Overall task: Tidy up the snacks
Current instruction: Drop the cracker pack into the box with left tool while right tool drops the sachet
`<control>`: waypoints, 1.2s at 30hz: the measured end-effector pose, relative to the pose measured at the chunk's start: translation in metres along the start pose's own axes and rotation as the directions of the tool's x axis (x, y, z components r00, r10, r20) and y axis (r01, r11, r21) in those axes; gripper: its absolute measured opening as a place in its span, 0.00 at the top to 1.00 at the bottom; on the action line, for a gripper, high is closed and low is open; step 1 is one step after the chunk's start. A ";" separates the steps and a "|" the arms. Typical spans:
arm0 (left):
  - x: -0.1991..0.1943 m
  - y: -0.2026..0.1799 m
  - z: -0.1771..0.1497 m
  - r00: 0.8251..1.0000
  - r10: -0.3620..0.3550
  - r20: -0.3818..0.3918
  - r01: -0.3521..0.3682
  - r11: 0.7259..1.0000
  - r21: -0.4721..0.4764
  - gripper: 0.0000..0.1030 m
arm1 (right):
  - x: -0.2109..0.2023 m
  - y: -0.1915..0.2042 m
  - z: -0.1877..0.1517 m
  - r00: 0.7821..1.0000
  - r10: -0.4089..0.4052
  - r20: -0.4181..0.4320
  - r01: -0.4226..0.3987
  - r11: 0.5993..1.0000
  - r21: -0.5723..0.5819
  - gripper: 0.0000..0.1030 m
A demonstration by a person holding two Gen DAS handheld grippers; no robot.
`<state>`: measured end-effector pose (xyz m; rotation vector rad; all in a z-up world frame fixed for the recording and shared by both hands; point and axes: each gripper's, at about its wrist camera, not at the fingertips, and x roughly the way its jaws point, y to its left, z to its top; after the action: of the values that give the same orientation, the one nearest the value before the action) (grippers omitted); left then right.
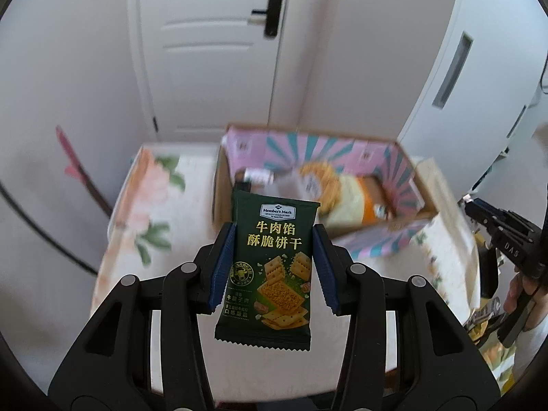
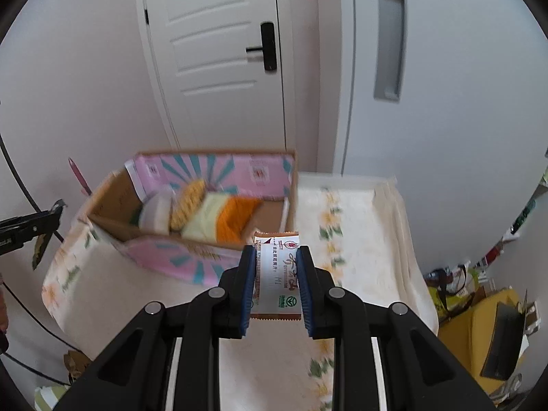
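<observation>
Left wrist view: the left gripper (image 1: 272, 263) has its jaws pinching a dark green Member's Mark biscuit packet (image 1: 270, 270) by its long edges, long axis pointing at 12 o'clock. The pink-and-teal cardboard box (image 1: 404, 236) of snacks on the floral-clothed table (image 1: 144, 226) lies just beyond, towards 1 o'clock. In the right wrist view, the right gripper (image 2: 276, 282) has its jaws clamped on a white, orange-edged wafer packet (image 2: 277, 274); its box (image 2: 164, 250) sits at 11 o'clock, probably equally near.
</observation>
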<state>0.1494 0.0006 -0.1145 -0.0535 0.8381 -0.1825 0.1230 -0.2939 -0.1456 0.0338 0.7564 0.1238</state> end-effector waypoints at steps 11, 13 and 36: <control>0.050 -0.004 0.080 0.995 -0.097 -0.010 0.098 0.994 0.053 0.60 | 0.022 0.034 0.061 1.000 0.020 0.024 -0.020 1.000 0.001 0.79; 0.065 -0.005 0.084 0.994 -0.103 -0.035 0.105 0.992 0.062 0.60 | 0.030 0.039 0.066 0.999 0.026 0.019 -0.026 1.000 0.006 0.79; 0.149 0.008 0.077 0.987 0.046 -0.155 -0.032 0.995 0.089 0.00 | 0.136 0.054 0.087 0.975 0.146 -0.170 -0.152 0.988 -0.023 0.79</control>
<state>0.3055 -0.0202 -0.1731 0.0596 0.9867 -0.1875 0.2760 -0.2224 -0.1712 0.0467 0.9194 0.2860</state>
